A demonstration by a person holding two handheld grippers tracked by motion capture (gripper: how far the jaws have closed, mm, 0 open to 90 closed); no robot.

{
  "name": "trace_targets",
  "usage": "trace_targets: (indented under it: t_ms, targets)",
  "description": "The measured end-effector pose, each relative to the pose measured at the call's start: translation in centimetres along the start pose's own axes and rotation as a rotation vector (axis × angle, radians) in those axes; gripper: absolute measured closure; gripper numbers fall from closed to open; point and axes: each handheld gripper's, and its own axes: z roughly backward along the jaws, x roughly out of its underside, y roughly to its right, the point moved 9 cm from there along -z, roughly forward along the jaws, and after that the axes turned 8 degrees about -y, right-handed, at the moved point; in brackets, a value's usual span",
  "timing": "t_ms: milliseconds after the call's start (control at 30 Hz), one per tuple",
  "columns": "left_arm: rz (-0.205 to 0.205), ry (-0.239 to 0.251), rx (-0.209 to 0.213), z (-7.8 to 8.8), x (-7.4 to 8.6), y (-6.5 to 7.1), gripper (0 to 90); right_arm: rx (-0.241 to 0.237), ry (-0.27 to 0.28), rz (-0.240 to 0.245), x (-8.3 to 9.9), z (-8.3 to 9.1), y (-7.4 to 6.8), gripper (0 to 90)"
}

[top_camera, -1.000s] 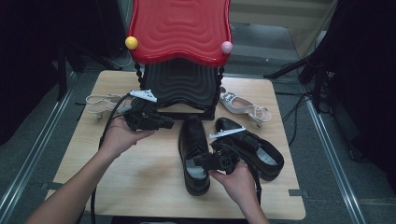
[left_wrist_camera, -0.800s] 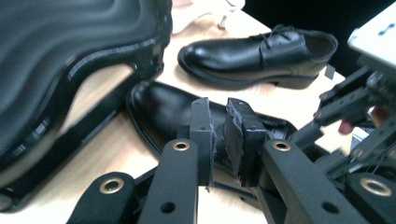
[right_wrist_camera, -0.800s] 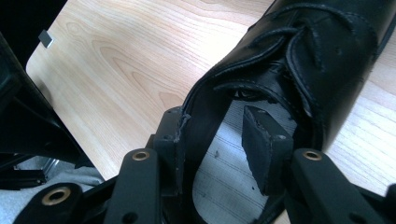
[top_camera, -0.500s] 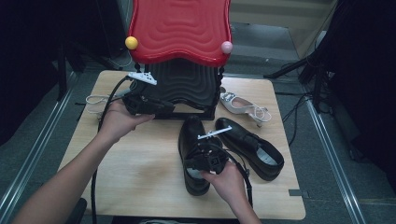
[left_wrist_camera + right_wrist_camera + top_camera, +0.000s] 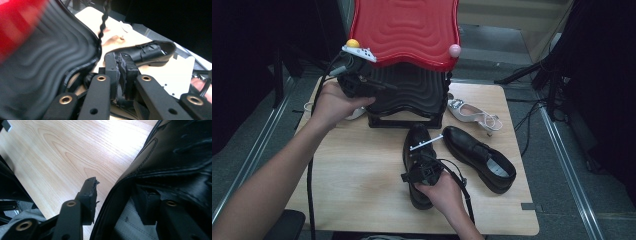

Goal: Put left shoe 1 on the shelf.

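Wood-grain table [image 5: 362, 165] carries a black-and-red wavy shoe rack [image 5: 407, 65] at its back edge. Two black leather shoes lie in front of it, and the right gripper [image 5: 117, 195] straddles the side wall of the nearer black shoe [image 5: 417, 150], one jaw inside, one outside, seemingly clamped. The left gripper [image 5: 120, 67], jaws just closing together with nothing between them, is raised beside the rack.
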Motion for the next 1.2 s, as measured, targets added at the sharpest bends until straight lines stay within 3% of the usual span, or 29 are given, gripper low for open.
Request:
trace_targets:
  t_ms: [233,367,433,500,667,833,1033,1200]
  targets:
    - [0.013,0.046,-0.032,1.9,-3.6,-1.4,87.4,0.058,-0.038,0.008,0.3,-1.1,-0.1,58.8]
    - [-0.004,0.036,-0.073,2.2,-5.3,-2.2,87.6,0.055,-0.052,-0.008,0.3,-1.3,0.0,60.2]
    - [0.012,0.033,-0.053,2.2,-6.1,-2.5,86.7,0.05,-0.055,-0.01,0.3,-1.4,0.0,61.8]
    - [0.022,0.036,-0.07,2.0,-6.6,-3.0,87.1,0.045,-0.053,-0.011,0.3,-1.3,0.0,63.4]
    - [0.045,0.02,-0.112,1.2,-7.5,-4.1,87.1,0.034,-0.053,-0.022,0.3,-1.3,0.1,65.0]
    - [0.071,0.049,-0.096,0.9,-8.3,-4.5,88.7,0.018,-0.054,-0.028,0.3,-1.2,0.2,66.3]
    - [0.071,0.007,-0.137,0.3,-8.4,-5.4,90.0,0.0,-0.063,-0.018,0.4,-0.9,0.3,69.3]
    - [0.066,0.002,-0.133,0.4,-8.2,-5.6,90.0,0.014,-0.076,-0.007,0.7,-0.5,0.7,77.6]
